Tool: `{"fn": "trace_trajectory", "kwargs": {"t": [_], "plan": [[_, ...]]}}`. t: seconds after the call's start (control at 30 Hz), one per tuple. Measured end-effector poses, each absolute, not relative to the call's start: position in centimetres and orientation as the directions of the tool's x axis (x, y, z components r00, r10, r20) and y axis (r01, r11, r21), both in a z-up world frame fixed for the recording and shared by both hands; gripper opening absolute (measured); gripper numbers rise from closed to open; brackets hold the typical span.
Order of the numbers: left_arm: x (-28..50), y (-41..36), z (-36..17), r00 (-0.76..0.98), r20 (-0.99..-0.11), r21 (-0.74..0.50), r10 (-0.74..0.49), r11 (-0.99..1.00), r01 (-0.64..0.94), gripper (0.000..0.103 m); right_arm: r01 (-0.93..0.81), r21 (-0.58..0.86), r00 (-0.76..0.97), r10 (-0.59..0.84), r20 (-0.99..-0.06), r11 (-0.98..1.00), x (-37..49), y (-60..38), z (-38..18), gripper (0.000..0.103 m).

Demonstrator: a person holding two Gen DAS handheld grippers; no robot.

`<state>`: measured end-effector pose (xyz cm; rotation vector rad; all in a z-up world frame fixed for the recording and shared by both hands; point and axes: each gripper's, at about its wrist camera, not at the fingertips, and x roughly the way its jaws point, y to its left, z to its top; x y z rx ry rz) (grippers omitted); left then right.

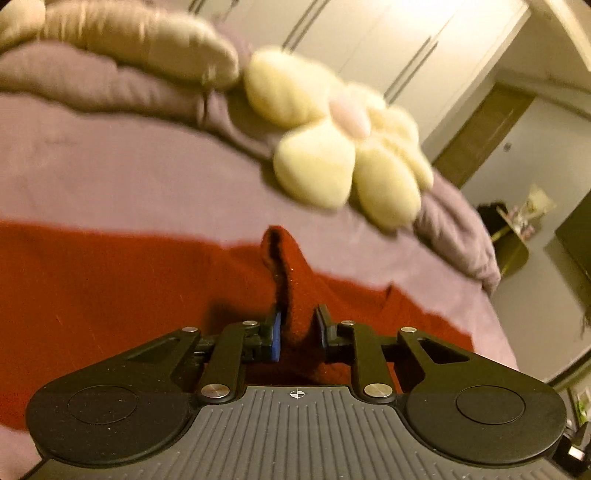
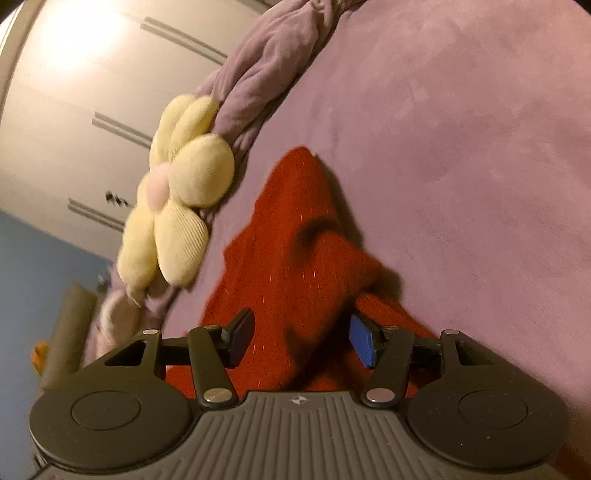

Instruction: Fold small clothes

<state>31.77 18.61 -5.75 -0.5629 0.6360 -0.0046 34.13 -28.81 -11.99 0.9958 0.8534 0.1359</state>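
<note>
A red knitted garment [image 1: 110, 288] lies spread on a purple bedspread [image 1: 110, 155]. My left gripper [image 1: 298, 328] is shut on a raised fold of it; the fold stands up between the blue pads and runs away from me. In the right wrist view the same red garment [image 2: 295, 221] lies in a bunched, pointed heap. My right gripper [image 2: 301, 338] stands open over its near part. Its two pads are wide apart, with red cloth between and below them but not pressed.
A pale yellow flower-shaped cushion [image 1: 332, 147] [image 2: 177, 206] rests against a rolled purple duvet [image 1: 92, 77] [image 2: 258, 62] along the bed's far side. White wardrobe doors [image 1: 369, 33] [image 2: 74, 92] stand beyond. The bed's edge drops off at the right of the left wrist view.
</note>
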Motion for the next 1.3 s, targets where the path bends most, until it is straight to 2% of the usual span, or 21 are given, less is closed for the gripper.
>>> {"fn": "trace_trajectory", "kwargs": {"t": [0.03, 0.13, 0.2, 0.23, 0.3, 0.37, 0.43, 0.57, 0.6, 0.67, 0.7, 0.73, 0.8, 0.87, 0.93, 0.97, 1.03, 1.17, 1.3], "plan": [[31.7, 19.0, -5.2, 0.821, -0.549, -0.494, -0.155, 0.852, -0.170, 0.020, 0.272, 0.792, 0.683, 0.469, -0.559, 0.547, 34.5, -28.9, -12.1, 0.055], [31.5, 20.2, -4.6, 0.832, -0.537, -0.503, -0.139, 0.845, -0.184, 0.019, 0.287, 0.814, 0.692, 0.479, -0.540, 0.504, 35.4, -28.7, -12.7, 0.039], [31.7, 19.9, -5.4, 0.809, -0.570, -0.483, -0.141, 0.854, -0.191, 0.019, 0.303, 0.799, 0.687, 0.462, -0.561, 0.519, 35.9, -28.6, -13.0, 0.015], [31.8, 19.8, -5.9, 0.798, -0.585, -0.472, -0.145, 0.861, -0.189, 0.016, 0.309, 0.788, 0.690, 0.445, -0.571, 0.532, 36.1, -28.8, -13.0, 0.011], [31.9, 19.2, -7.0, 0.772, -0.614, -0.459, -0.165, 0.871, -0.178, 0.007, 0.310, 0.810, 0.741, 0.407, -0.534, 0.499, 35.8, -30.1, -13.1, 0.010], [32.4, 18.7, -8.1, 0.753, -0.638, -0.442, -0.159, 0.877, -0.190, 0.006, 0.348, 0.811, 0.759, 0.366, -0.539, 0.470, 35.3, -31.4, -13.7, 0.010], [32.7, 18.8, -9.2, 0.736, -0.660, -0.438, -0.149, 0.873, -0.216, 0.005, 0.369, 0.747, 0.713, 0.348, -0.609, 0.553, 35.4, -31.3, -14.3, 0.009], [33.0, 19.4, -10.9, 0.685, -0.708, -0.458, -0.170, 0.849, -0.263, 0.005, 0.198, 0.597, 0.697, 0.317, -0.643, 0.777, 35.2, -28.6, -12.5, 0.013], [32.8, 19.4, -11.0, 0.683, -0.709, -0.464, -0.175, 0.845, -0.266, 0.011, 0.177, 0.581, 0.693, 0.319, -0.647, 0.795, 35.2, -28.4, -12.2, 0.016], [32.2, 19.5, -10.8, 0.691, -0.696, -0.486, -0.194, 0.836, -0.254, 0.042, 0.167, 0.586, 0.680, 0.337, -0.651, 0.793, 35.3, -28.5, -11.8, 0.022], [31.9, 19.4, -10.7, 0.689, -0.695, -0.493, -0.206, 0.834, -0.249, 0.067, 0.165, 0.596, 0.677, 0.349, -0.648, 0.786, 35.2, -28.6, -11.7, 0.026], [31.7, 19.4, -10.7, 0.689, -0.690, -0.503, -0.223, 0.831, -0.235, 0.070, 0.156, 0.599, 0.676, 0.357, -0.644, 0.785, 35.0, -28.6, -11.6, 0.029], [31.4, 19.1, -10.7, 0.697, -0.664, -0.537, -0.270, 0.821, -0.193, 0.067, 0.133, 0.585, 0.673, 0.361, -0.646, 0.800, 34.4, -28.5, -11.2, 0.034], [31.5, 18.6, -11.1, 0.691, -0.671, -0.532, -0.269, 0.824, -0.195, 0.057, 0.112, 0.559, 0.675, 0.350, -0.650, 0.822, 33.6, -28.1, -10.5, 0.034], [32.3, 18.0, -11.6, 0.672, -0.699, -0.491, -0.245, 0.848, -0.201, 0.026, 0.096, 0.553, 0.685, 0.348, -0.640, 0.828, 32.6, -27.7, -9.5, 0.034], [32.5, 17.9, -11.6, 0.668, -0.705, -0.483, -0.237, 0.850, -0.208, 0.024, 0.085, 0.547, 0.694, 0.345, -0.632, 0.833, 32.3, -27.5, -9.0, 0.034], [32.8, 17.9, -11.0, 0.686, -0.693, -0.474, -0.220, 0.857, -0.204, 0.014, 0.050, 0.513, 0.721, 0.324, -0.612, 0.857, 31.7, -27.1, -7.6, 0.027], [32.5, 18.1, -8.5, 0.759, -0.630, -0.430, -0.166, 0.888, -0.162, 0.013, -0.015, 0.397, 0.758, 0.269, -0.594, 0.918, 31.8, -25.4, -5.9, 0.024], [32.0, 18.8, -8.2, 0.778, -0.624, -0.352, -0.070, 0.914, -0.200, 0.013, -0.065, 0.268, 0.748, 0.225, -0.624, 0.961, 33.4, -22.4, -6.2, 0.024]]}}
